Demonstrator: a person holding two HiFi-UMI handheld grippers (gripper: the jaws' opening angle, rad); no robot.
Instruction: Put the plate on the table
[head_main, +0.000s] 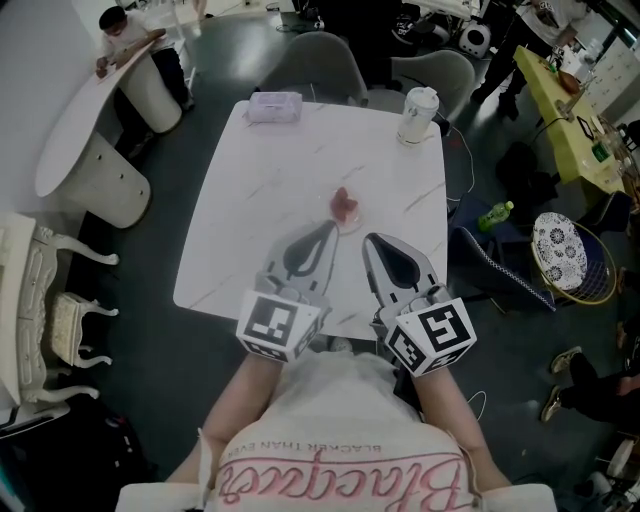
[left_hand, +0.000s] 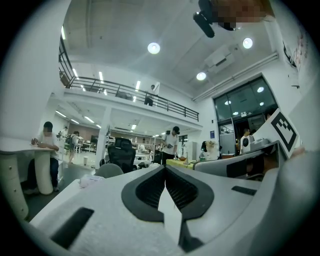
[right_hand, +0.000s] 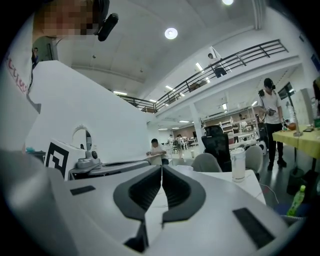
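Observation:
A small plate (head_main: 346, 212) with a pink thing on it rests on the white marble table (head_main: 250, 200), near the middle. My left gripper (head_main: 331, 226) is shut, and its tip lies just short of the plate's near-left side. To the right, my right gripper (head_main: 368, 240) is also shut, a little nearer to me than the plate. Nothing shows between either pair of jaws. In the left gripper view the left gripper (left_hand: 164, 169) has its jaws pressed together; the right gripper (right_hand: 161, 168) shows the same in its own view. Neither gripper view shows the plate.
A tissue pack (head_main: 274, 105) lies at the table's far left edge and a lidded white cup (head_main: 418, 114) stands at the far right corner. Grey chairs (head_main: 322, 60) stand behind the table. A white bench (head_main: 40, 300) is at the left, and a green bottle (head_main: 494, 214) lies on the floor at the right.

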